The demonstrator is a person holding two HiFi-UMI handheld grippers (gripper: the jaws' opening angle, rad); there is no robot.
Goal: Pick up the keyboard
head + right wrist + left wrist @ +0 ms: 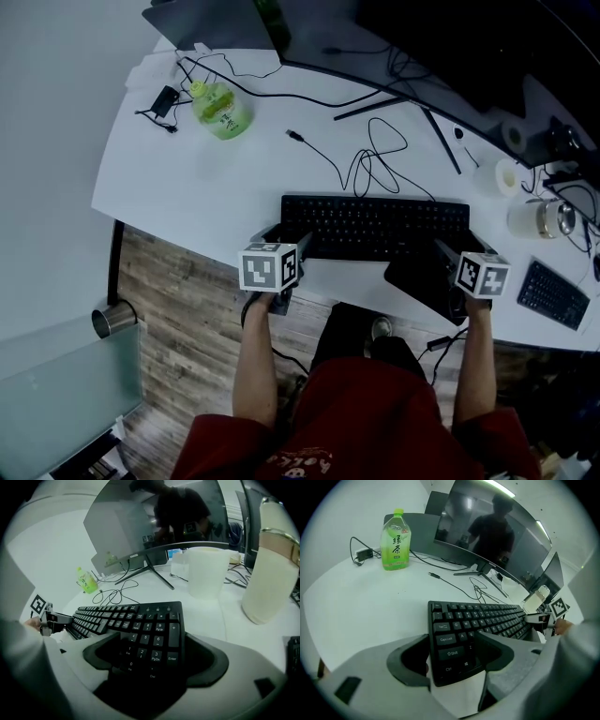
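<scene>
I'm seeing the keyboard [375, 225] lying flat on the white counter [206, 178], close to its near edge, with its cable [375, 155] looping away toward the monitor; nothing is lifting yet. I'm holding the left gripper [454, 656] over the keyboard's left end, and its jaws are standing apart, one off the outer edge beside the Ctrl corner and the other reaching over the keys near the Z. They are straddling that corner and, as far as I can make out, not squeezing it. The right gripper [157, 656] is doing the same at the number-pad end, with its jaws spread wide and the pad sitting between them, and I'm not seeing any pressing there either. So I'm judging the approach as done and both ends as lined up. What is left is closing both grippers on the ends and raising the keyboard level. I'm expecting the cable to trail behind, and I'm keeping an eye on the green bottle [221, 111], which is standing well apart
</scene>
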